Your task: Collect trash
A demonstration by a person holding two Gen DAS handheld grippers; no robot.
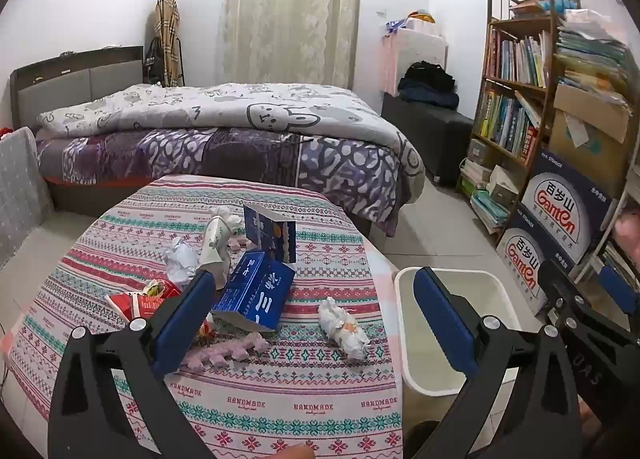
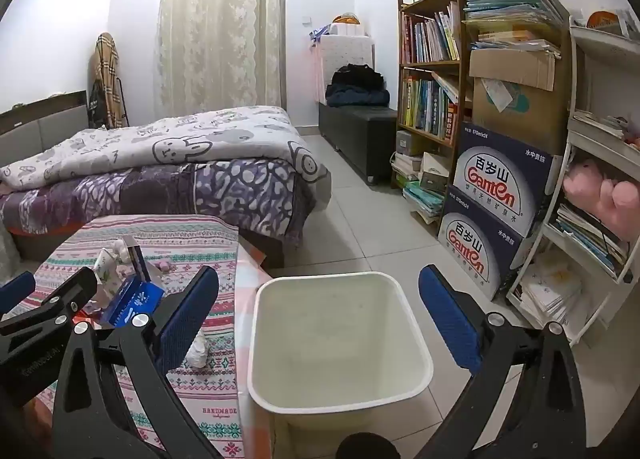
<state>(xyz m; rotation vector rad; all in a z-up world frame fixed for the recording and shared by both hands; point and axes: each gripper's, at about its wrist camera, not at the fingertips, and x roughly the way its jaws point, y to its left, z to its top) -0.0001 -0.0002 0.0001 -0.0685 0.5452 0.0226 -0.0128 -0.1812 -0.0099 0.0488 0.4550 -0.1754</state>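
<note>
Trash lies on a small table with a patterned cloth (image 1: 280,399): a blue carton (image 1: 256,295), an upright blue box (image 1: 270,233), a crumpled white wrapper (image 1: 344,329), crumpled paper (image 1: 182,259), a red packet (image 1: 140,301), a white tube-like pack (image 1: 216,239) and a pink foam strip (image 1: 228,353). A white bin (image 2: 340,339) stands on the floor right of the table and looks empty. My left gripper (image 1: 314,319) is open above the table's front. My right gripper (image 2: 320,319) is open above the bin.
A bed (image 1: 224,131) stands behind the table. A bookshelf (image 2: 436,71) and stacked Ganten boxes (image 2: 492,203) line the right wall. A white rack (image 2: 600,163) stands at far right. Tiled floor (image 2: 360,219) lies between bed and shelves.
</note>
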